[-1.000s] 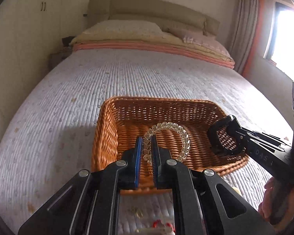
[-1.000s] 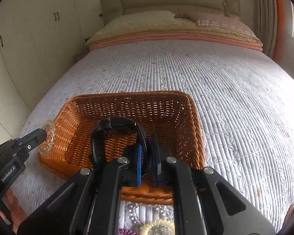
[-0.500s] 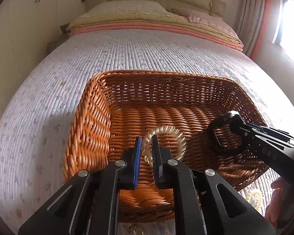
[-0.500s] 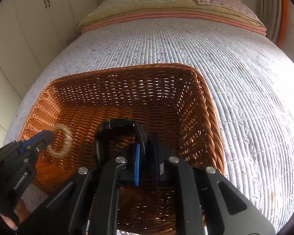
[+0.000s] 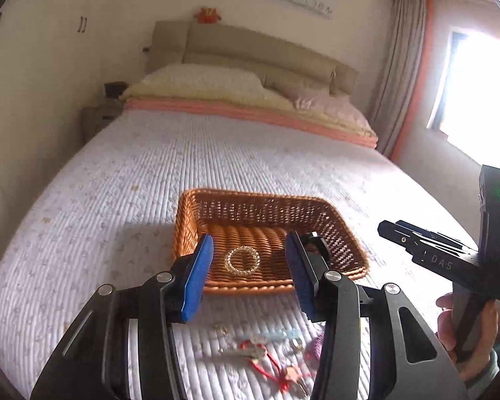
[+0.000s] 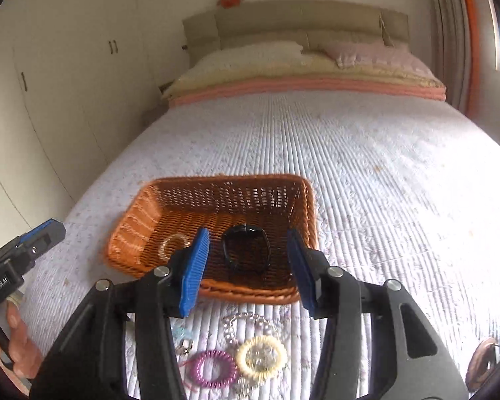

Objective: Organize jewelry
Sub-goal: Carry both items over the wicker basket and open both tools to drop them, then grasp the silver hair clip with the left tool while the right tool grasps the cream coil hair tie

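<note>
An orange wicker basket sits on the quilted bed. A clear spiral bracelet lies on its floor at the left. A black band lies on its floor at the right; in the left wrist view it is mostly hidden behind a finger. My left gripper is open and empty, pulled back above the basket's near rim. My right gripper is open and empty, also back from the near rim. Each gripper shows in the other's view, left and right.
Loose jewelry lies on the quilt in front of the basket: a purple spiral tie, a yellow ring, a clear bead bracelet, red cord pieces. A brown object lies at the far right. Pillows lie at the headboard.
Both grippers opened and let go: the clear bracelet and the black band now lie in the basket. Both grippers rose and drew back from inside the basket.
</note>
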Tool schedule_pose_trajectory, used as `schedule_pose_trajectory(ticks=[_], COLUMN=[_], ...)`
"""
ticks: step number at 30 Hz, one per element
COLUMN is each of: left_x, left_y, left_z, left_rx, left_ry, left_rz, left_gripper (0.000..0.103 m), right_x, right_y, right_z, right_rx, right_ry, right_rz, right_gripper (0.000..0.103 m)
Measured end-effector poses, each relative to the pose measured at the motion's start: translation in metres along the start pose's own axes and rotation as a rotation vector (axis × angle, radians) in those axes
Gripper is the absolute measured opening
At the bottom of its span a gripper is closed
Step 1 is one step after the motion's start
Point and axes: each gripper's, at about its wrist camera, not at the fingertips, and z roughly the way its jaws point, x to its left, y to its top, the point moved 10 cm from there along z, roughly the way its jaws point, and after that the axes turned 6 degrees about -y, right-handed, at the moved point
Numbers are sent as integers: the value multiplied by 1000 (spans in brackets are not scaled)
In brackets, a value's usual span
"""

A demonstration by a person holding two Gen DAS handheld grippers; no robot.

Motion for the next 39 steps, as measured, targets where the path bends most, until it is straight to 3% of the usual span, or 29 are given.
schedule_pose_trajectory(ticks=[5,11,15,19,23,27,29,35,37,38,39], left_x=[-16,-12,5,27,50,60,62,61,59,60,60], left_y=[-11,-45,-79,-112,-136,-146,-148,-144,-145,-143,-143], left_z=[-49,-60,-39,-6,29,60,71,85,88,91,92], left_rx=[-52,-22,54,139,236,309,317,309,320,330,340], left_ry=[-22,-27,-24,-17,-62,-120,-123,-69,-21,2,5], left_rz=[16,-33,-107,-191,-332,-460,-494,-490,-448,-421,-398], left_gripper=[45,45,45,46,45,30,30,29,20,8,8], right_x=[2,-2,-14,-27,-39,-41,-40,-35,-35,-35,-36], right_y=[-9,-41,-64,-90,-112,-122,-122,-127,-128,-129,-129], right_z=[-42,-54,-42,-11,17,28,29,37,40,41,41], right_rx=[-66,-60,-31,42,101,123,120,141,148,152,154], right_ry=[22,55,57,54,43,27,33,7,-2,-2,1], right_rz=[-33,-63,-53,-15,20,22,24,-6,-10,-8,-4], right_gripper=[45,45,44,34,31,31,31,31,31,31,31])
